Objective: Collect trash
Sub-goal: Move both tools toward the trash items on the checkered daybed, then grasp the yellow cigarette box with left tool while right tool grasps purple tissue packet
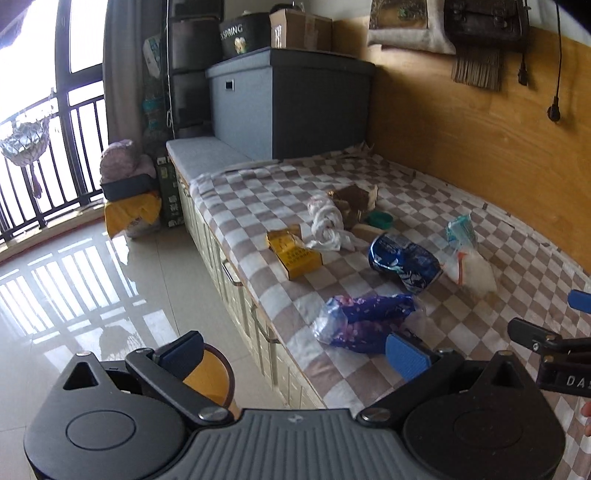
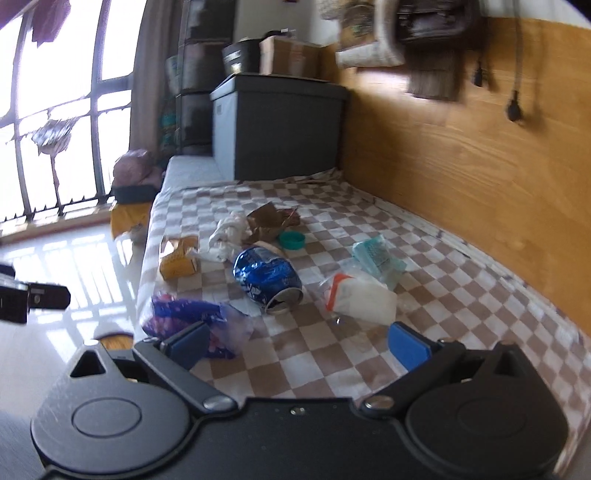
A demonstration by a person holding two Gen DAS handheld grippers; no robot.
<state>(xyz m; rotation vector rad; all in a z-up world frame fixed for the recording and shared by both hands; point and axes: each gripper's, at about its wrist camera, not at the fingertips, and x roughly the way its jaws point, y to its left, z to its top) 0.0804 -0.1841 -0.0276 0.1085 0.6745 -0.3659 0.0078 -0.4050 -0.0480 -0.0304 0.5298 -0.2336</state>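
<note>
Checkered blanket (image 1: pixel 258 192) covers a bench-bed along a wood wall (image 1: pixel 461 147), w/ trash scattered mid-bed: crushed blue can (image 2: pixel 267 278), yellow box (image 2: pixel 177 258) nr the front edge, purple wrapper (image 1: pixel 365 317) at the front edge, white tissue (image 1: pixel 328 221), clear bags (image 2: pixel 360 295), green lid (image 2: pixel 291 240). Left gripper (image 1: pixel 295 350) fingers spread wide, empty, over the front edge. Right gripper (image 2: pixel 295 345) also spread, empty, just short of the can.

I am seeing a checkered blanket (image 1: pixel 258 192) lying over the bed beside a wooden wall panel (image 1: pixel 461 147). A grey storage box (image 1: pixel 288 110) is standing at the far end, carrying a cardboard box (image 1: pixel 303 29). Sunlight is reflecting on the tiled floor (image 1: pixel 92 277).
</note>
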